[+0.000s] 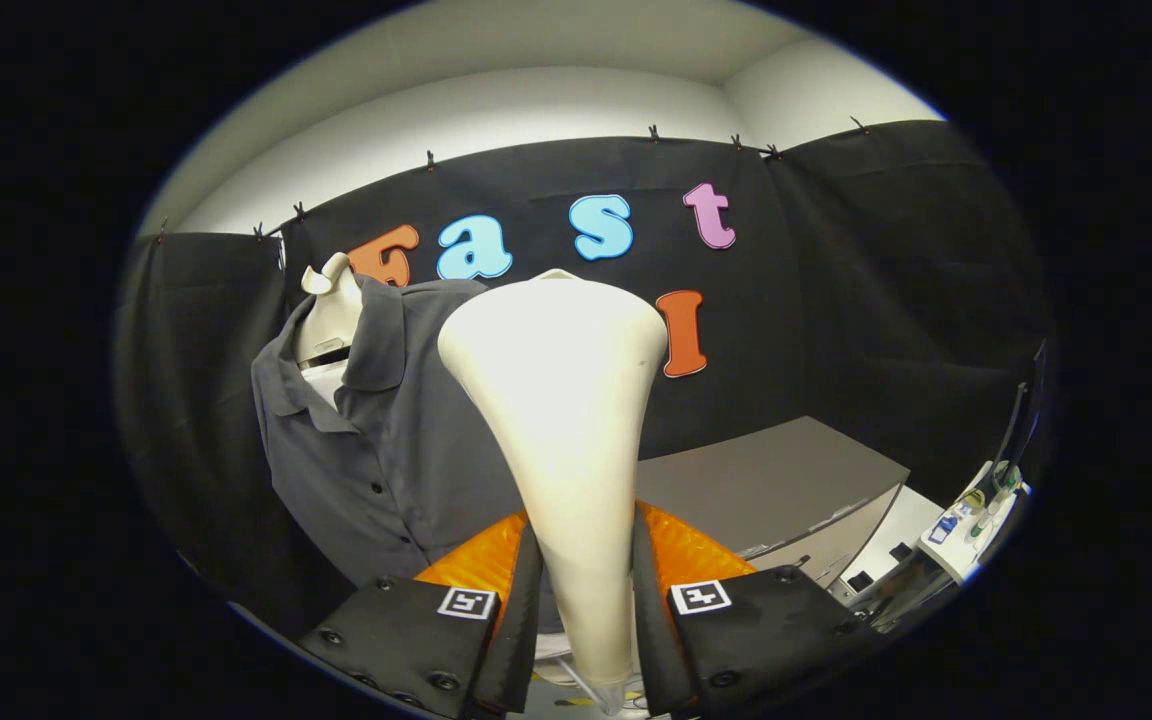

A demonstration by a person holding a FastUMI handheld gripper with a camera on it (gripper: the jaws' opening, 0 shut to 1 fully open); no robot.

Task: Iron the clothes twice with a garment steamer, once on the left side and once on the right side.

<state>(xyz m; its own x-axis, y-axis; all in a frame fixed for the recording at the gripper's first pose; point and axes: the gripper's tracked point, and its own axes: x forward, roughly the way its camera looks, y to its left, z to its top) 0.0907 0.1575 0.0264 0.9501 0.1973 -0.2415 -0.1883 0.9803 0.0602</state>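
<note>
Gripper (586,600) at bottom centre of the frame: two black finger blocks with orange padding behind them, each carrying a small square black-and-white marker (467,602). Jaws are closing on the cream handle of the garment steamer (561,400), both fingers pressing against its narrow lower part, one on each side.

Steamer is standing upright between the fingers, rising through the centre of the frame and widening into a broad, rounded cream head at upper centre. Its back is facing the camera; the steam face is not visible. A thin pale piece is showing at the base of the handle, bottom centre, too unclear to identify.

Dark grey button-up shirt (376,440) is hanging at left of centre, beyond the fingers, on a white mannequin bust (328,310) whose neck is showing above the open collar in the upper left. The steamer head is overlapping the shirt's right edge in the frame; contact cannot be determined.

Grey worktop (766,480) is lying at right of centre, behind the steamer. Small bottles and other items (971,510) are sitting at far lower right, too small to identify.
</note>
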